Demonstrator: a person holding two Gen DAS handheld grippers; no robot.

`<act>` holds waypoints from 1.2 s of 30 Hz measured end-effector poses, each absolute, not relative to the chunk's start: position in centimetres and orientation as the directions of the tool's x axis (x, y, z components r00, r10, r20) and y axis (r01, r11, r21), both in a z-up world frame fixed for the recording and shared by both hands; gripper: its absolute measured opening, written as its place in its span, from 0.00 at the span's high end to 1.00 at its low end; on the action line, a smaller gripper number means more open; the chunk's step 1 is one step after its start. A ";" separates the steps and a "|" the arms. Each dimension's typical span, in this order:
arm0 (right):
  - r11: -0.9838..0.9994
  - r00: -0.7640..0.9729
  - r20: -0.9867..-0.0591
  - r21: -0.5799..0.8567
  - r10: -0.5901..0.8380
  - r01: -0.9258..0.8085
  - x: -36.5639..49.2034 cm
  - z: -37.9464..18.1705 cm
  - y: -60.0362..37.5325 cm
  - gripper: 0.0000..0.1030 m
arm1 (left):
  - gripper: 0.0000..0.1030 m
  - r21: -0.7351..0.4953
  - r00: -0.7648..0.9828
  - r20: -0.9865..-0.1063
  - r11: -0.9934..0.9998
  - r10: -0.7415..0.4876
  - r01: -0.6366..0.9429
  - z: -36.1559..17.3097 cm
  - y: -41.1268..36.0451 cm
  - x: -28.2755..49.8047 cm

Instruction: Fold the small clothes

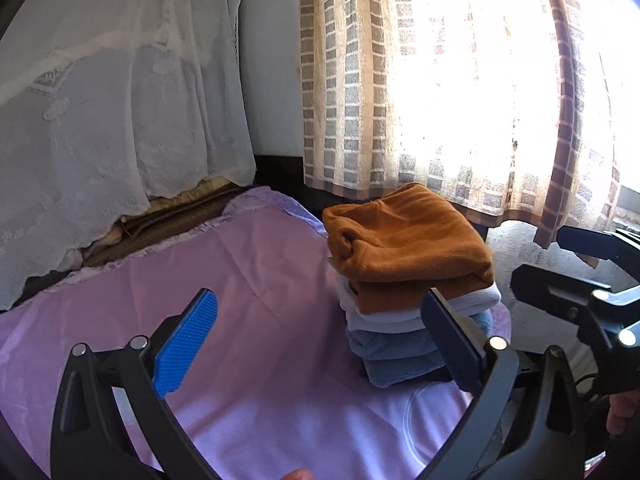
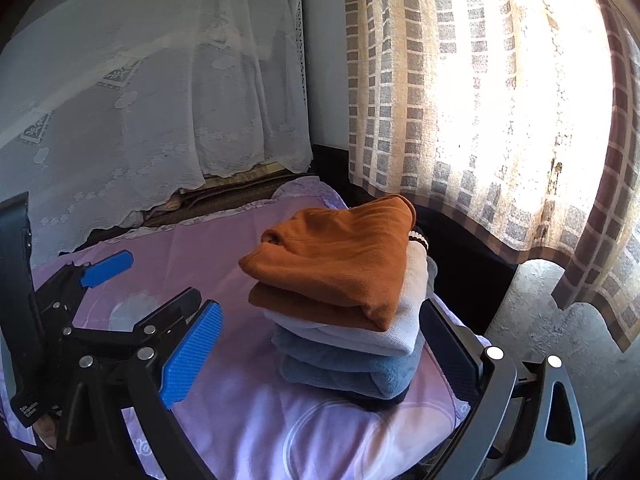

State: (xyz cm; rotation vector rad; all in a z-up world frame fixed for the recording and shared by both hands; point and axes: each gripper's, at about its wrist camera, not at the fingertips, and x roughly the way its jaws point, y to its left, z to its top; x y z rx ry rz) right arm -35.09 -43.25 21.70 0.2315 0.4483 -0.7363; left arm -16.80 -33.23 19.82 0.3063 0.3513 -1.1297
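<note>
A checked curtain (image 1: 440, 92) hangs over a window at the right, with strong daylight passing through it and washing out its centre. A white lace cloth (image 1: 112, 120) drapes over furniture at the left, brown folded fabric (image 1: 160, 224) showing beneath its hem, and a plain pale wall (image 1: 270, 60) stands between the two. A pink-lilac sheet (image 2: 224, 240) covers the work surface; grey speckled floor (image 2: 552, 340) lies at lower right.

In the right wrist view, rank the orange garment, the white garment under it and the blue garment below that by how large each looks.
1. orange garment, plainly largest, covering the stack's top.
2-3. white garment and blue garment: only folded edges show, about alike, so I will not rank them.
</note>
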 end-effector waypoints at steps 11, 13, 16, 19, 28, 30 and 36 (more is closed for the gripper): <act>0.730 0.661 -0.472 0.052 -0.583 0.681 -35.1 21.5 -43.0 0.04 | 0.04 0.051 0.373 -0.420 0.389 -0.827 0.920 20.1 -32.7 -17.1; 0.733 0.664 -0.471 0.052 -0.581 0.678 -35.1 21.5 -42.8 0.04 | 0.04 0.052 0.377 -0.419 0.392 -0.826 0.918 20.2 -32.7 -17.1; 0.734 0.666 -0.473 0.057 -0.577 0.676 -35.1 21.5 -42.8 0.04 | 0.04 0.049 0.374 -0.419 0.391 -0.827 0.919 20.1 -32.7 -17.1; 0.734 0.668 -0.477 0.069 -0.571 0.676 -35.2 21.5 -42.8 0.04 | 0.04 0.038 0.364 -0.424 0.386 -0.829 0.922 20.1 -32.6 -17.0; 0.738 0.672 -0.489 0.082 -0.556 0.670 -35.0 21.1 -43.0 0.04 | 0.04 0.005 0.363 -0.421 0.398 -0.831 0.917 19.9 -32.5 -16.5; 0.737 0.671 -0.489 0.081 -0.557 0.671 -35.0 21.1 -43.0 0.04 | 0.04 0.025 0.376 -0.415 0.403 -0.828 0.915 19.9 -32.6 -16.8; 0.736 0.673 -0.486 0.086 -0.557 0.672 -35.0 21.1 -43.0 0.04 | 0.04 0.049 0.382 -0.408 0.397 -0.830 0.916 19.8 -32.6 -17.4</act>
